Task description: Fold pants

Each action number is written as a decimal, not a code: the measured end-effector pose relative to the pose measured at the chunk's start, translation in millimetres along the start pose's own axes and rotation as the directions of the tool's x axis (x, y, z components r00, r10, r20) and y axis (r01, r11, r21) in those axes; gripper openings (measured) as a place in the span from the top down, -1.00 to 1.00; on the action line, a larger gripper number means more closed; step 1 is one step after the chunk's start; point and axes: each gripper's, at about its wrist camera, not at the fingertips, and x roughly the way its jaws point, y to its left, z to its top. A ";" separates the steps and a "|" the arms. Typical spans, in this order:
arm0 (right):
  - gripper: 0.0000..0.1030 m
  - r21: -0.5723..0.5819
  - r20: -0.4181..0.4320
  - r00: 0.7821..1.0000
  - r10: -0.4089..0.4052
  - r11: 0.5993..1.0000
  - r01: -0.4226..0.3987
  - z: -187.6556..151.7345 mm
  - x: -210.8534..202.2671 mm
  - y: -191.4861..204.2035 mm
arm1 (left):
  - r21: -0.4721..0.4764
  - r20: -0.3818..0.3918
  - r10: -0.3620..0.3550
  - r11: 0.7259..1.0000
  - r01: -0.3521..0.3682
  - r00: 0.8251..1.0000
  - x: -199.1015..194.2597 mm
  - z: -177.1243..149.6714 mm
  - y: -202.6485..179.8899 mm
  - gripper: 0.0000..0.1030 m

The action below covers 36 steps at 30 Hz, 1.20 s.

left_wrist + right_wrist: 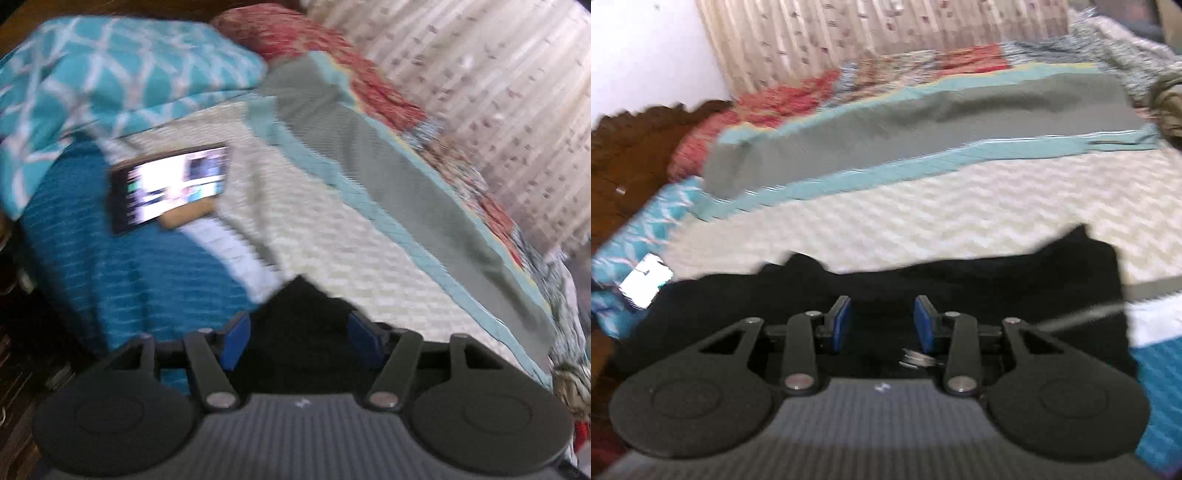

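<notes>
The black pants (pixel 923 280) lie across the white textured bedspread (pixel 960 206) in the right wrist view, spread wide from left to right. My right gripper (pixel 882 325) is open, its blue pads (pixel 842 325) apart just above the pants' near edge. In the left wrist view a black peak of the pants (pixel 303 317) stands between the blue pads (pixel 234 339) of my left gripper (pixel 299 339). The jaws stand wide apart with the cloth between them. Both views are blurred by motion.
A lit phone (pixel 170 184) leans on the teal blanket (pixel 92 258) below a teal patterned pillow (pixel 110 66). A grey-and-teal folded quilt (pixel 388 177) and a red patterned cover (pixel 332 48) lie beyond. A curtain (pixel 498 92) hangs behind the bed.
</notes>
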 end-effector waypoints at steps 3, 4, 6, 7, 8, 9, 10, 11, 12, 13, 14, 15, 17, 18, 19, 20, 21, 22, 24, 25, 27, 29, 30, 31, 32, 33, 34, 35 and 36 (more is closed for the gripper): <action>0.20 0.030 -0.054 0.992 0.111 0.994 -0.109 8.4 22.7 18.9 | -0.062 -0.026 -0.010 0.998 0.008 1.000 6.0 -9.7 26.6 -0.28; 0.20 0.042 -0.084 0.985 0.153 0.988 -0.150 9.5 33.7 28.7 | -0.083 -0.038 -0.024 0.996 0.021 0.999 10.3 -13.9 32.3 -0.35; 0.20 0.051 -0.150 0.964 0.220 0.975 -0.215 12.7 60.7 51.7 | -0.110 -0.053 -0.053 0.993 0.046 0.997 17.2 -20.9 41.1 -0.46; 0.21 0.051 -0.186 0.949 0.253 0.967 -0.248 14.3 74.7 65.9 | -0.130 -0.061 -0.071 0.989 0.063 0.996 21.8 -24.2 45.7 -0.49; 0.24 0.048 -0.225 0.933 0.281 0.959 -0.278 14.2 88.3 81.7 | -0.152 -0.068 -0.095 0.985 0.084 0.993 25.3 -27.0 50.8 -0.51; 0.28 0.038 -0.262 0.916 0.302 0.952 -0.303 13.2 100.7 98.2 | -0.185 -0.073 -0.130 0.976 0.115 0.989 29.6 -30.2 56.0 -0.52; 0.36 0.020 -0.298 0.898 0.322 0.943 -0.332 11.6 112.4 117.6 | -0.219 -0.077 -0.168 0.964 0.148 0.983 35.8 -31.9 59.9 -0.60; 0.39 0.010 -0.328 0.881 0.342 0.933 -0.359 9.5 120.4 134.4 | -0.249 -0.081 -0.200 0.953 0.174 0.977 43.1 -34.1 63.0 -0.70; 0.44 0.011 -0.360 0.860 0.362 0.923 -0.384 8.8 131.7 148.9 | -0.270 -0.085 -0.216 0.945 0.186 0.973 50.0 -36.3 65.5 -0.74; 0.45 0.023 -0.393 0.837 0.380 0.914 -0.404 6.7 144.5 164.3 | -0.288 -0.092 -0.228 0.938 0.193 0.969 56.7 -37.1 66.2 -0.75; 0.45 0.036 -0.421 0.819 0.391 0.909 -0.415 6.5 156.5 176.9 | -0.292 -0.098 -0.240 0.935 0.203 0.966 61.8 -37.5 65.5 -0.75; 0.45 0.047 -0.446 0.802 0.397 0.905 -0.422 4.6 167.5 188.8 | -0.281 -0.099 -0.248 0.936 0.212 0.964 66.9 -38.1 63.2 -0.74; 0.45 0.070 -0.498 0.781 0.376 0.915 -0.396 -1.0 194.5 207.3 | -0.224 -0.110 -0.205 0.958 0.176 0.973 77.4 -37.9 55.6 -0.34; 0.45 0.088 -0.529 0.776 0.343 0.932 -0.352 -7.0 211.9 212.7 | -0.202 -0.118 -0.173 0.968 0.147 0.978 79.2 -39.6 51.4 -0.19; 0.52 0.097 -0.552 0.776 0.304 0.948 -0.303 -14.6 226.3 213.8 | -0.190 -0.119 -0.153 0.973 0.128 0.981 79.7 -39.5 49.1 -0.06; 0.58 0.111 -0.564 0.778 0.276 0.959 -0.260 -22.9 239.9 212.5 | -0.184 -0.110 -0.150 0.974 0.128 0.983 76.2 -39.2 46.6 0.11; 0.61 0.161 -0.536 0.791 0.295 0.956 -0.247 -25.3 243.1 207.8 | -0.169 -0.097 -0.149 0.977 0.131 0.984 70.7 -38.3 44.3 0.19; 0.61 0.213 -0.530 0.788 0.314 0.949 -0.234 -24.6 244.2 204.1 | -0.148 -0.084 -0.152 0.979 0.139 0.985 63.5 -38.3 41.3 0.31; 0.61 0.252 -0.533 0.780 0.327 0.942 -0.223 -23.3 243.3 200.3 | -0.096 -0.052 -0.144 0.986 0.139 0.988 48.9 -39.0 31.8 0.37; 0.61 0.262 -0.532 0.779 0.332 0.939 -0.222 -23.5 242.5 199.2 | -0.068 -0.039 -0.121 0.991 0.118 0.992 44.0 -41.0 25.8 0.37; 0.61 0.295 -0.522 0.781 0.343 0.932 -0.212 -25.3 239.6 195.1 | -0.016 -0.028 -0.057 0.998 0.057 0.998 39.1 -45.8 15.7 0.36; 0.59 0.315 -0.512 0.783 0.354 0.925 -0.213 -26.9 233.9 190.1 | 0.005 -0.020 -0.007 1.000 0.007 1.000 37.7 -49.4 7.8 0.28; 0.59 0.324 -0.508 0.782 0.361 0.922 -0.214 -28.3 231.9 188.0 | 0.007 -0.020 0.014 1.000 -0.014 1.000 37.0 -50.4 5.0 0.26; 0.59 0.334 -0.506 0.781 0.367 0.918 -0.214 -28.7 228.1 184.7 | 0.012 -0.019 0.035 0.999 -0.034 0.999 34.9 -50.7 1.6 0.23; 0.59 0.348 -0.503 0.779 0.375 0.913 -0.215 -28.7 224.9 180.9 | 0.026 -0.010 0.053 0.998 -0.053 0.999 32.5 -50.8 -3.4 0.22; 0.59 0.359 -0.501 0.777 0.382 0.908 -0.215 -28.6 225.2 179.8 | 0.042 0.007 0.065 0.997 -0.066 0.998 27.2 -52.0 -5.2 0.22; 0.59 0.370 -0.497 0.775 0.391 0.903 -0.218 -28.9 224.0 177.8 | 0.065 0.024 0.071 0.995 -0.073 0.997 23.4 -51.0 -10.4 0.22; 0.59 0.379 -0.492 0.774 0.399 0.898 -0.222 -29.5 224.5 176.4 | 0.102 0.045 0.074 0.992 -0.079 0.996 19.5 -52.5 -18.2 0.23; 0.59 0.390 -0.487 0.773 0.407 0.893 -0.225 -30.3 224.8 175.0 | 0.140 0.061 0.073 0.987 -0.081 0.995 16.8 -54.7 -25.7 0.27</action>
